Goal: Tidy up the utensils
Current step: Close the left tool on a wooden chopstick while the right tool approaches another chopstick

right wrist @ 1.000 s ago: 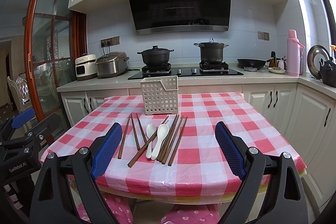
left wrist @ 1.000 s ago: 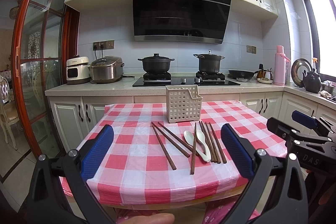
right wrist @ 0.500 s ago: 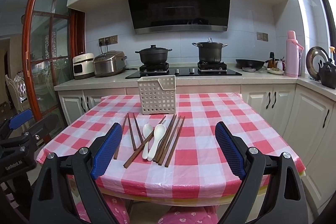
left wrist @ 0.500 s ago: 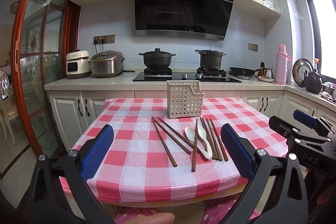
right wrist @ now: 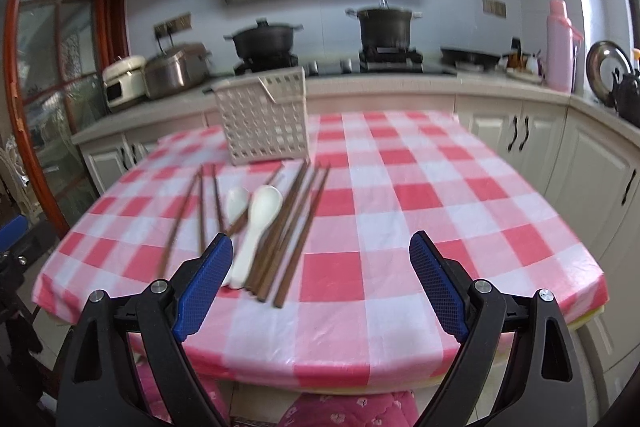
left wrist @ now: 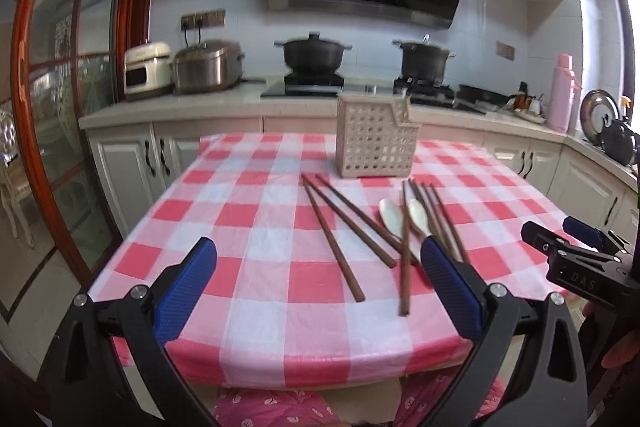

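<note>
Kitchen table [left wrist: 256,267] with checked cloth. Nothing put away yet: chopsticks [left wrist: 336,235] and two spoons [right wrist: 256,223] lying loose before empty-looking basket [left wrist: 376,143]. Left gripper [left wrist: 316,283] and right gripper [right wrist: 320,275] wide apart, holding nothing.

Eight chopsticks [left wrist: 335,240], two spoons [left wrist: 392,217], one basket [left wrist: 374,143], two pots [left wrist: 313,53].

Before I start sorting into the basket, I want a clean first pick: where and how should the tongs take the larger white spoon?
Grip the larger white spoon on its narrow handle, the end nearest the table's front edge, coming down from above. It lies flat beside the chopsticks, so pinching across the slim handle seems safer than the wide bowl.
</note>
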The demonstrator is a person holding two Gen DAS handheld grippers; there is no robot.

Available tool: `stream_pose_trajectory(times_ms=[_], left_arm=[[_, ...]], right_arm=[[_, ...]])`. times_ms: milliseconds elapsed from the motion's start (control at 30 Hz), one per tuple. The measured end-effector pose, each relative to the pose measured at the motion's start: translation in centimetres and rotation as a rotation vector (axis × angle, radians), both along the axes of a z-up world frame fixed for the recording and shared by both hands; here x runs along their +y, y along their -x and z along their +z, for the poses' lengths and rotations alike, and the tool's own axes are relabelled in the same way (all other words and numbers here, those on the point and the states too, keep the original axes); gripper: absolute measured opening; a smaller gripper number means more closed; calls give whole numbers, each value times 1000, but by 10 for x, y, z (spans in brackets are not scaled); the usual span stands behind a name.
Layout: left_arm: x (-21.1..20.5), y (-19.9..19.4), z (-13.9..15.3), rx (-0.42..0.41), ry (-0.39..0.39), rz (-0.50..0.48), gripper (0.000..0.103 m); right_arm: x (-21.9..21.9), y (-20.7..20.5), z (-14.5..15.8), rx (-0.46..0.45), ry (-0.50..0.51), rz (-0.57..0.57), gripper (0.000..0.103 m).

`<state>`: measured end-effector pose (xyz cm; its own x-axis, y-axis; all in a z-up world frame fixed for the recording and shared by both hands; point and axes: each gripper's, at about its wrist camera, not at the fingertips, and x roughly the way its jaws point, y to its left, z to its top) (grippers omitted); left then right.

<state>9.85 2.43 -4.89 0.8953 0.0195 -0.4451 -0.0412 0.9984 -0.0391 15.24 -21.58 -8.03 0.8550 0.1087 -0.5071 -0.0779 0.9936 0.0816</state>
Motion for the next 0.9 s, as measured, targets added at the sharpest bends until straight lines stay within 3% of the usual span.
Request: stream_pose_trajectory(times_ms=[233,367,600,767,900], left_arm=[[20,-82,-19,177,56,10,98],[29,-127,-30,258,52,65,98],[41,-176,-51,420,58,87,98],[47,-197,-65,499,104,101,98],[43,-206,-72,523,86,105,98]], right_arm=[[0,-84,-24,187,-40,6,85],[3,-120,-29,243,-34,-7,74],[8,-169,-37,332,-13,-17,42],[15,-185,-41,365,-2,-8,35],[22,-194,-46,386,25,4,29]])
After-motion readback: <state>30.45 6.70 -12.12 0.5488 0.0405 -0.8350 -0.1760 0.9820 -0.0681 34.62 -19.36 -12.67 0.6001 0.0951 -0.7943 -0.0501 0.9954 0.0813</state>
